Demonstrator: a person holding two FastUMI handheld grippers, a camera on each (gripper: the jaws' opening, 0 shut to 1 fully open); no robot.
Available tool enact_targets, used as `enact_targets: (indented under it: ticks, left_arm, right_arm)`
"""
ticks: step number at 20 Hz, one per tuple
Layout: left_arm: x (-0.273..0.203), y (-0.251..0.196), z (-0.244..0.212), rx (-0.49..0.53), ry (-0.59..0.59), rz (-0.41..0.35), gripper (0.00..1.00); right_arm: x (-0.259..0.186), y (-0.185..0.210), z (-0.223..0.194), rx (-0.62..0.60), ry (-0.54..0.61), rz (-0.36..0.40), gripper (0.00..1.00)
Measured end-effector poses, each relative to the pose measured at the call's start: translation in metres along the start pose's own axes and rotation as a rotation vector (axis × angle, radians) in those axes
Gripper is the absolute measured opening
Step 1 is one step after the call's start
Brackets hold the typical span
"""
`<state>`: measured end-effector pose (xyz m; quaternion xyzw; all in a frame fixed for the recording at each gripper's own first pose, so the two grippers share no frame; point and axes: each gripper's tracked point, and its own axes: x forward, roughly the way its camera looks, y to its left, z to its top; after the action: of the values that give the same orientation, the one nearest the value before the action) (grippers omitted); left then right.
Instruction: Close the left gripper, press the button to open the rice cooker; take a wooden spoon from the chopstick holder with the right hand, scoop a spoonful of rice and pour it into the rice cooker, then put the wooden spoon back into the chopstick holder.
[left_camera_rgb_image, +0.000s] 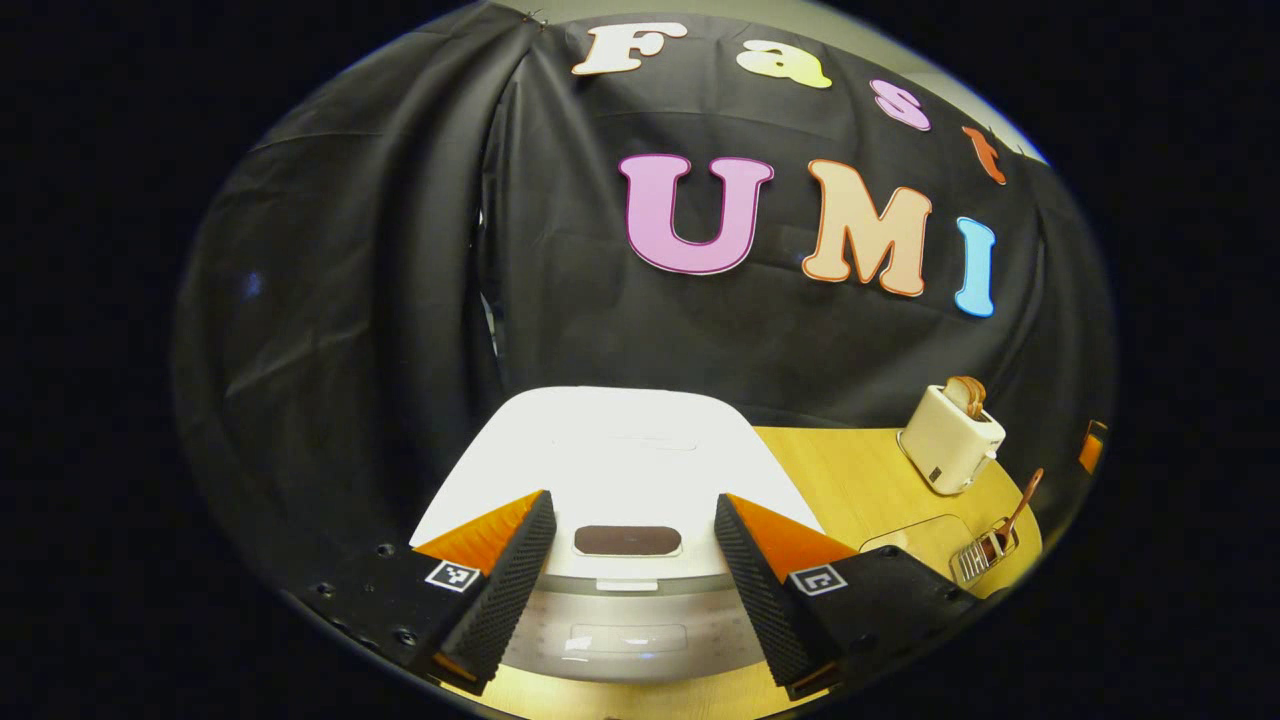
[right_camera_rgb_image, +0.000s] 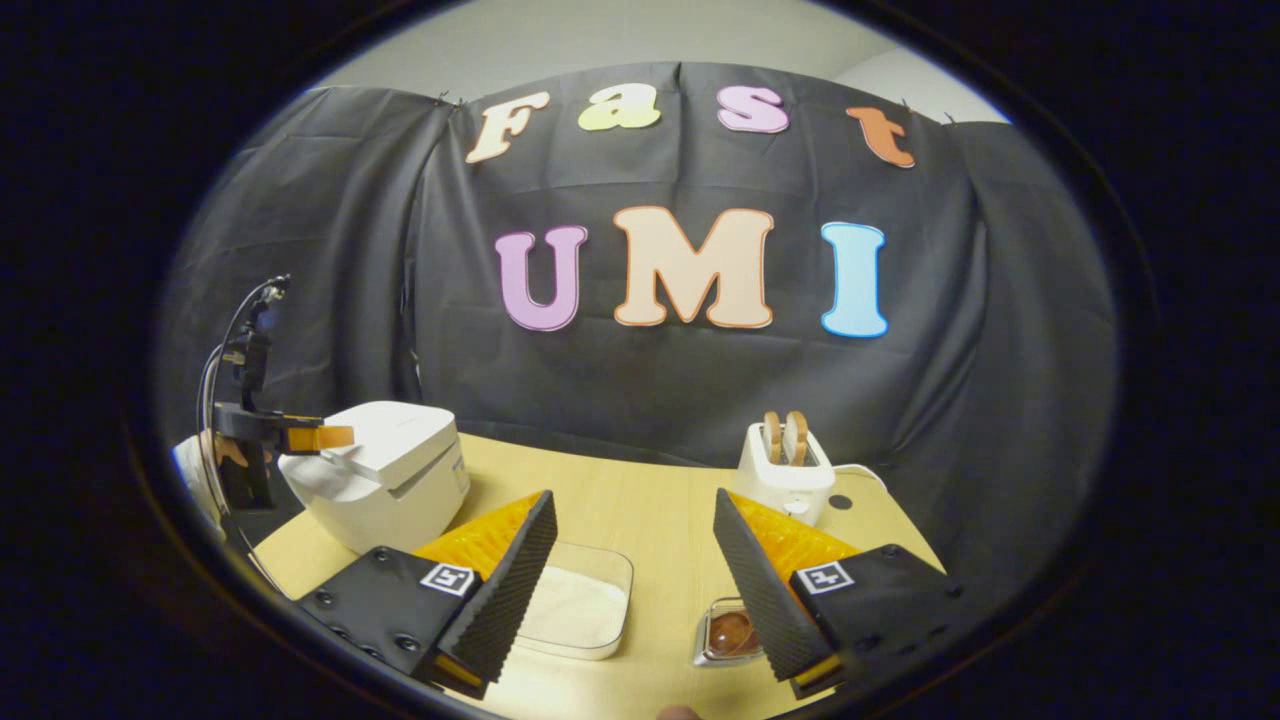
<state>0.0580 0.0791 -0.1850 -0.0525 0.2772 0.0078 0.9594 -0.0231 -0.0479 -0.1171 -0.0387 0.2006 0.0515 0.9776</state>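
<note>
Rice cooker (left_camera_rgb_image: 620, 470) sits shut just ahead of the wide-open left gripper (left_camera_rgb_image: 632, 590), its rigid lid button (left_camera_rgb_image: 627, 540) between the fingers – close the jaws first, then press squarely – smooth plastic may let tips slide.

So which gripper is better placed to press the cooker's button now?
Left. The left gripper hangs right over the cooker, its open fingers either side of the button. The right gripper is off over the rice tray.

Bright overhead light, glare washing out the rice cooker (left_camera_rgb_image: 610, 455) lid, strong fisheye edge bending
</note>
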Motion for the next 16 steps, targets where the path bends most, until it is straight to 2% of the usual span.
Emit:
enact_targets:
  ticks: [4, 9, 11, 16]
  left_arm:
    - [0.001, -0.001, -0.014, 0.051, 0.019, 0.007, 0.95]
    - [0.004, 0.001, -0.022, 0.044, 0.059, 0.042, 0.96]
    - [0.004, 0.002, -0.021, 0.009, 0.027, 0.036, 0.96]
    - [-0.002, 0.000, -0.013, 0.019, -0.038, 0.000, 0.95]
  right_arm:
    - [0.003, 0.001, -0.002, 0.002, 0.006, 0.001, 0.97]
    - [0.006, 0.005, -0.005, 0.006, 0.006, 0.007, 0.97]
    - [0.006, 0.008, -0.006, 0.019, 0.004, 0.012, 0.97]
    - [0.006, 0.014, -0.004, 0.022, -0.004, 0.027, 0.98]
